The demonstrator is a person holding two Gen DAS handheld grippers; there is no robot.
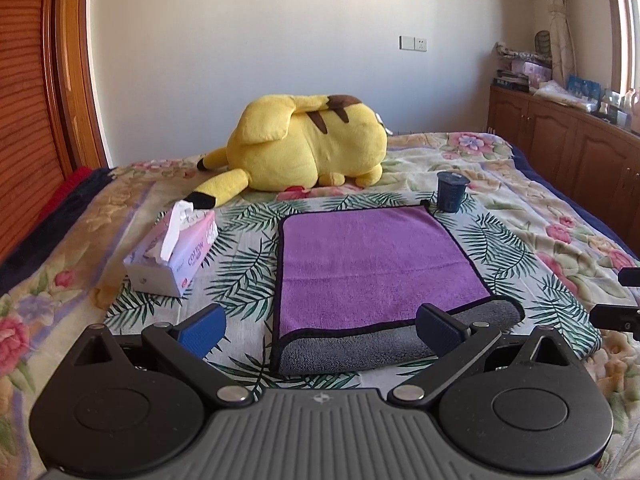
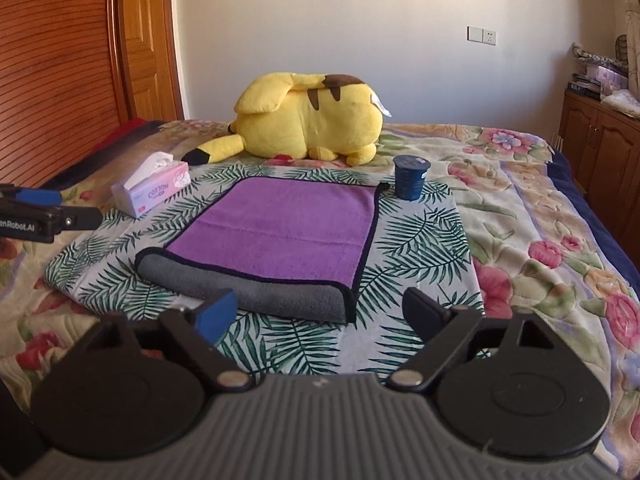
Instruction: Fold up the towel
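Observation:
A purple towel [image 1: 372, 264] with a grey underside and black trim lies folded on a palm-leaf cloth [image 1: 240, 276] on the bed; the grey lower layer sticks out along its near edge. It also shows in the right wrist view [image 2: 280, 224]. My left gripper [image 1: 320, 330] is open and empty, just short of the towel's near edge. My right gripper [image 2: 320, 312] is open and empty, near the towel's near right corner. The left gripper also shows at the left edge of the right wrist view [image 2: 48, 216].
A pink tissue box [image 1: 176, 252] stands left of the towel. A dark blue cup [image 1: 450, 196] stands at the towel's far right corner. A yellow plush toy [image 1: 308, 148] lies behind. A wooden headboard [image 2: 60, 60] is at left, wooden cabinets [image 1: 560, 140] at right.

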